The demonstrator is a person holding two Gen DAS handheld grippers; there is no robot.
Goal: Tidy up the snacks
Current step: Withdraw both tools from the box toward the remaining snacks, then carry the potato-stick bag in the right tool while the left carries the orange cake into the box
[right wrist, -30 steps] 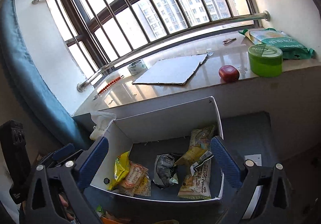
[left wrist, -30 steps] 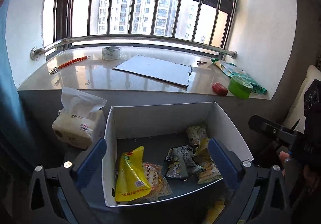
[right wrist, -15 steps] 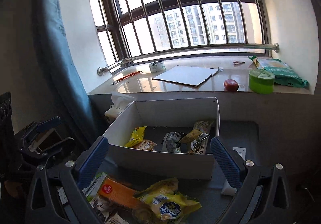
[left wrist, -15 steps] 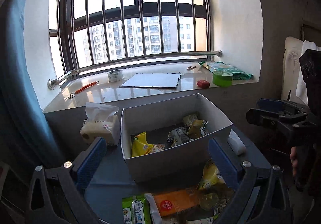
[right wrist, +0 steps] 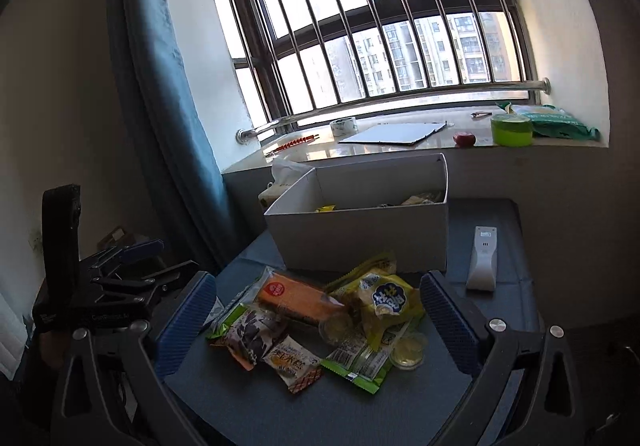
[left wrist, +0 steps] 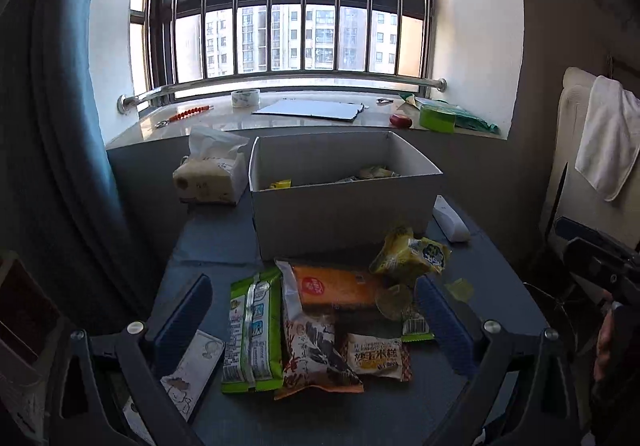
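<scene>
Inside white box (left wrist: 344, 206), a few snack packets (left wrist: 376, 172).

Ahead of the left gripper (left wrist: 314, 320), whose blue fingers stand wide apart, a heap of snack packets (left wrist: 320, 322) covers the table between and just beyond them. Past the heap the white box (left wrist: 344, 206) walls off the way forward, though its top is open. Bare table surface (right wrist: 508, 298) lies ahead-right of the right gripper (right wrist: 316, 320), broken only by a white remote (right wrist: 485, 258) beside the box.

Tissue pack (left wrist: 210, 176) beside remote (right wrist: 485, 257); tape roll (left wrist: 245, 98) on windowsill (left wrist: 280, 122)
</scene>
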